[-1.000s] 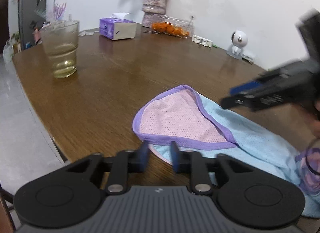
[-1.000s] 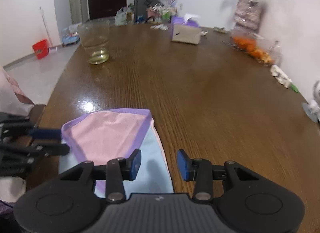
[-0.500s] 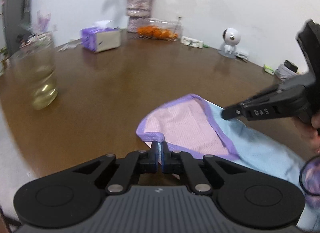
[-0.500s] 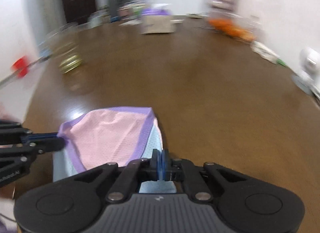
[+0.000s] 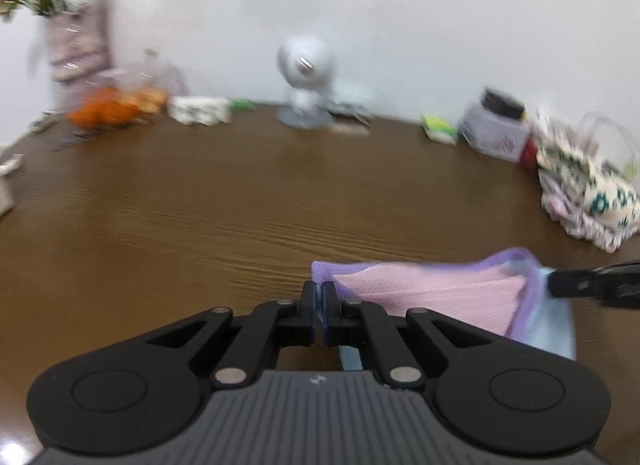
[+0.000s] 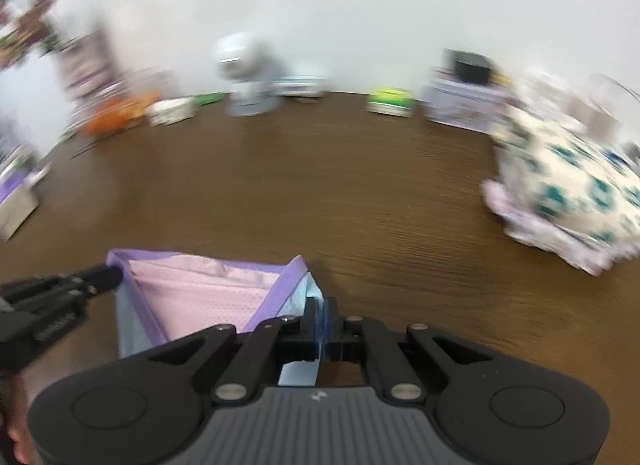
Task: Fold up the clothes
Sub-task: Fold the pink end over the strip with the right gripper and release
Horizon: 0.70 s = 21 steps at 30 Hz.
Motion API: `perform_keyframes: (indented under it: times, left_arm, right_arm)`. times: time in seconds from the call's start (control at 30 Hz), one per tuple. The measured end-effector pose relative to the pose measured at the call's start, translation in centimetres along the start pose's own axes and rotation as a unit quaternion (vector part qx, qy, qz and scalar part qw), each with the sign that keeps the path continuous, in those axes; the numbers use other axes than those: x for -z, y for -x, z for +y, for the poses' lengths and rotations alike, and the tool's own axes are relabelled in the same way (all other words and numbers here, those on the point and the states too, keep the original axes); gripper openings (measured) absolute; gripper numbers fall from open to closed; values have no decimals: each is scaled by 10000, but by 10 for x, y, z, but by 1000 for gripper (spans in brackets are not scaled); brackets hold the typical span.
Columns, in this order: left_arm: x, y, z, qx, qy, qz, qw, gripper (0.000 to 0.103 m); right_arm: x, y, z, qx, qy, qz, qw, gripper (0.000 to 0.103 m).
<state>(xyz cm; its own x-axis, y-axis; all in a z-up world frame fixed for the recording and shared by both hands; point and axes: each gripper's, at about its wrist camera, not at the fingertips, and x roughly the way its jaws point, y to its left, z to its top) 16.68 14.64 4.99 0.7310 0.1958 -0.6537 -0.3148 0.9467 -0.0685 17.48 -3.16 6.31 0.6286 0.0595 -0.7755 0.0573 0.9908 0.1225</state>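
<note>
You have the garment (image 5: 432, 297) pinched at two corners of its purple-trimmed edge, low over the near part of the counter (image 5: 240, 201). The left gripper (image 5: 319, 297) has its jaws pressed together on the purple binding at one corner, and the right gripper (image 6: 321, 315) has its jaws clamped on a thin fold of the pale blue layer at the other. Pink mesh spans between them, with blue cloth hanging below.

The main risk is the grip itself — each pair of jaws holds only a sliver of slippery mesh close to the edge. A quick swing, or pulling your hands apart too hard, could strip a corner out and let the fold collapse. The right gripper seems to hold only the blue layer, so the pink layer may slide and leave the edges misaligned when you lay it down. Both views are smeared by motion, so placing the fold at this speed would probably leave it crooked.

Toward the right edge of the counter sits a floral cloth bag (image 6: 568, 185); carry the garment that way and the hanging cloth could snag it. The clutter along the far edge is well apart.

No writing can be read — every box and label is too blurred.
</note>
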Motion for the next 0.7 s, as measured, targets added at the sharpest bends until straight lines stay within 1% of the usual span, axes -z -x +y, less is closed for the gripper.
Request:
perform_keyframes:
  times: [0.03,0.07,0.1,0.13,0.17,0.2,0.23,0.27,0.3,0.33,0.37,0.43,0.47,0.5,0.53,0.57,0.63,0.67,0.7]
  left_arm:
    - [2,-3,-5,-15,27,-3,10000,8]
    - [3,-7,-9,-31,55,-6,10000,12]
    - [6,0,-9,21,102,-79,9999,23]
    - [9,12,-5,60,124,-172,9998,36]
    - [14,28,0,85,127,-291,9995,37]
    - [18,46,5,145,136,-364,9991,37]
    - [23,64,9,304,154,-345,9988,37]
    - [31,82,14,652,204,-257,9973,38]
    - [40,101,18,1036,260,-156,9942,42]
    - [52,119,25,1441,276,-34,9892,44]
    - [68,136,27,1762,189,53,9842,45]
    - [101,165,19,2052,-241,95,9784,49]
    - [117,176,14,2096,-453,112,9767,50]
    - [129,182,10,2074,-541,122,9767,51]
    - [140,187,5,2042,-602,130,9770,52]
    - [151,191,1,2010,-663,139,9772,52]
    - [164,188,-5,2127,-634,271,9747,51]
    - [169,184,-8,1991,-663,293,9773,50]
    - [174,180,-10,1808,-703,304,9805,45]
  right_arm:
    - [0,0,-11,89,-145,6,9999,2]
    - [2,1,-16,148,-227,14,9996,7]
    - [4,1,-21,199,-303,21,9993,9]
    - [5,7,-22,115,-276,7,9996,12]
    - [7,13,-22,18,-241,-13,9997,13]
    - [13,34,-24,-255,-89,-132,9995,15]
    - [23,54,-27,-434,72,-269,9987,28]
    - [32,74,-29,-613,232,-407,9970,41]
    - [41,93,-31,-786,394,-536,9947,44]
    - [57,109,-31,-887,570,-555,9929,44]
    - [72,124,-30,-991,743,-566,9907,44]
    - [112,142,-28,-1284,963,-393,9862,43]
    - [136,148,-25,-1422,1036,-284,9840,42]
    - [153,152,-22,-1513,999,-267,9831,42]
    - [167,153,-18,-1578,985,-228,9823,41]
    - [181,152,-14,-1629,983,-241,9814,36]
    - [201,147,-7,-1714,905,-296,9806,33]
    - [209,141,-5,-1772,794,-290,9805,33]
    - [216,136,-3,-1828,686,-283,9803,33]
